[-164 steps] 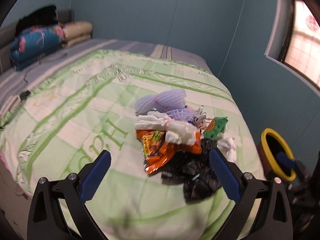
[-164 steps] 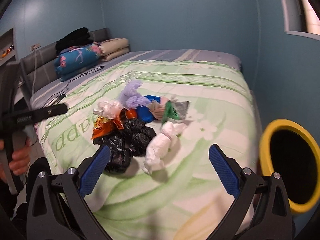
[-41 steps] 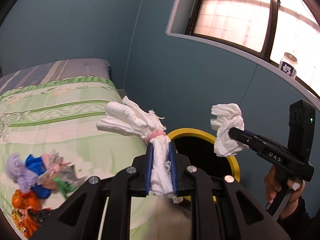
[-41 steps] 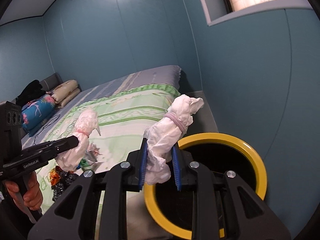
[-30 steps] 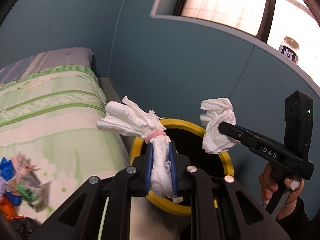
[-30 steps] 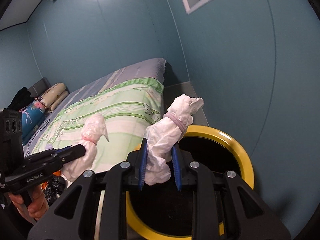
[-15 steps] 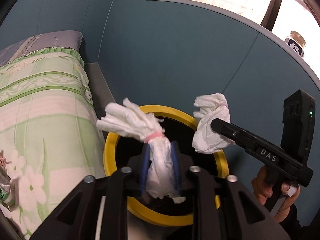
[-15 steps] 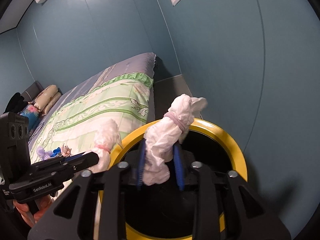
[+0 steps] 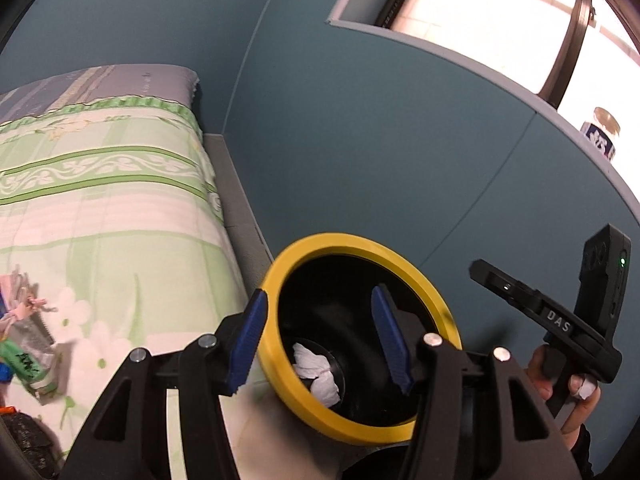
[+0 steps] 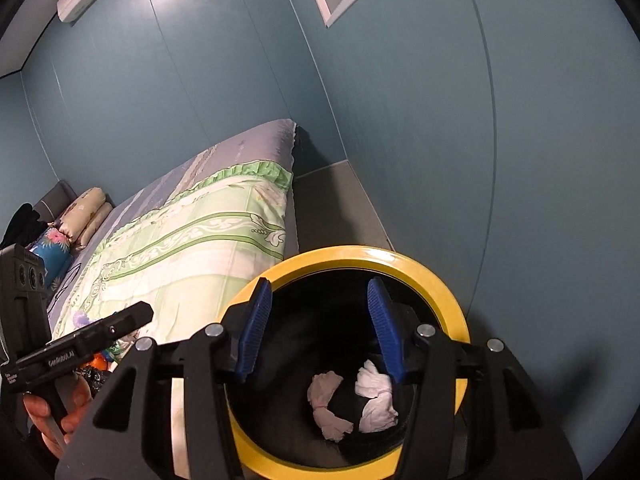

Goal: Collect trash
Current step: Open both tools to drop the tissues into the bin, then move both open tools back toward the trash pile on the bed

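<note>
A black bin with a yellow rim (image 9: pixel 332 242) (image 10: pixel 432 270) stands on the floor beside the bed. Two white tissue wads, each tied with a pink band, lie at its bottom (image 10: pixel 330 404) (image 10: pixel 376 398); one white wad (image 9: pixel 316 372) shows in the left wrist view. My left gripper (image 9: pixel 320 340) hovers over the bin mouth, jaws opening, nothing between them. My right gripper (image 10: pixel 318 328) hangs above the bin too, jaws opening and empty. Each gripper also appears in the other's view, held by a hand: the right one (image 9: pixel 480 272), the left one (image 10: pixel 146 312).
The bed with a green and white quilt (image 9: pixel 100 208) (image 10: pixel 192 248) lies left of the bin. Leftover wrappers and black bags sit on it (image 9: pixel 24 356). A blue wall stands close behind the bin. A jar (image 9: pixel 600 132) stands on the window ledge.
Both grippers opened and let go of their tissue wads, which dropped into the bin. The left gripper moved in over the bin mouth.
</note>
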`<state>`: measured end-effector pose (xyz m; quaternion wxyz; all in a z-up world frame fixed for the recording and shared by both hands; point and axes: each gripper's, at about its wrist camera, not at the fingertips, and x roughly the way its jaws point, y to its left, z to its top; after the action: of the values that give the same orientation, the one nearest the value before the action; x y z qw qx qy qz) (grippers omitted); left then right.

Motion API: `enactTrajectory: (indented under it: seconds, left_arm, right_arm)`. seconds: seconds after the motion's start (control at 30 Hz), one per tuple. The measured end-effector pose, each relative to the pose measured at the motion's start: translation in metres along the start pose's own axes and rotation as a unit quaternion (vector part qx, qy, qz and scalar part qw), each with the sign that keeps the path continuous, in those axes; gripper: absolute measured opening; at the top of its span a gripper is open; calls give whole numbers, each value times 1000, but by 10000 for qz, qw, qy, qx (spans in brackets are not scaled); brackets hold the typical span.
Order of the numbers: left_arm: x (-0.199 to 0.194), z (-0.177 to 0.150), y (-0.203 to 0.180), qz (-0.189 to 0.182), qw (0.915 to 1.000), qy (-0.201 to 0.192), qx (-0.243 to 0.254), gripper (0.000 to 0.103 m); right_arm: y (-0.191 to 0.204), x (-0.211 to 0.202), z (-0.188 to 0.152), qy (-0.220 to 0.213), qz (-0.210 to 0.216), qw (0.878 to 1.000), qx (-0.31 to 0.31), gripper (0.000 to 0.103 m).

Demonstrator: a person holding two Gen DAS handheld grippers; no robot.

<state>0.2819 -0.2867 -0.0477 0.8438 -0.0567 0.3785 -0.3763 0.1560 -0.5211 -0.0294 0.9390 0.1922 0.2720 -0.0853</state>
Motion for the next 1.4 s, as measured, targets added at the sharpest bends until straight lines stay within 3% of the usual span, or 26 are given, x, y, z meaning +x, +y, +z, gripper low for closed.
enactTrajectory:
  seconds: [0.17, 0.3, 0.7, 0.87, 1.4]
  left_arm:
    - [-27, 1, 11, 157, 9997, -201, -44, 50]
    - [-59, -6, 20, 424, 9981, -457, -19, 59]
    - [-160, -20, 77, 1210, 9875, -972, -274, 75]
    - [-195, -31, 106, 1581, 9804, -1108, -401, 78]
    - [-247, -84, 202, 2322, 9630, -962, -974, 83]
  right_arm:
    - [17, -14, 2, -124, 51, 9998, -163, 48]
    - [38, -26, -1, -190, 143, 9991, -364, 48]
    - [132, -33, -13, -204, 849, 9916, -957, 71]
    - [171, -23, -21, -60, 1133, 9862, -1206, 74]
    - [268, 40, -51, 562, 1510, 9710, -1764, 76]
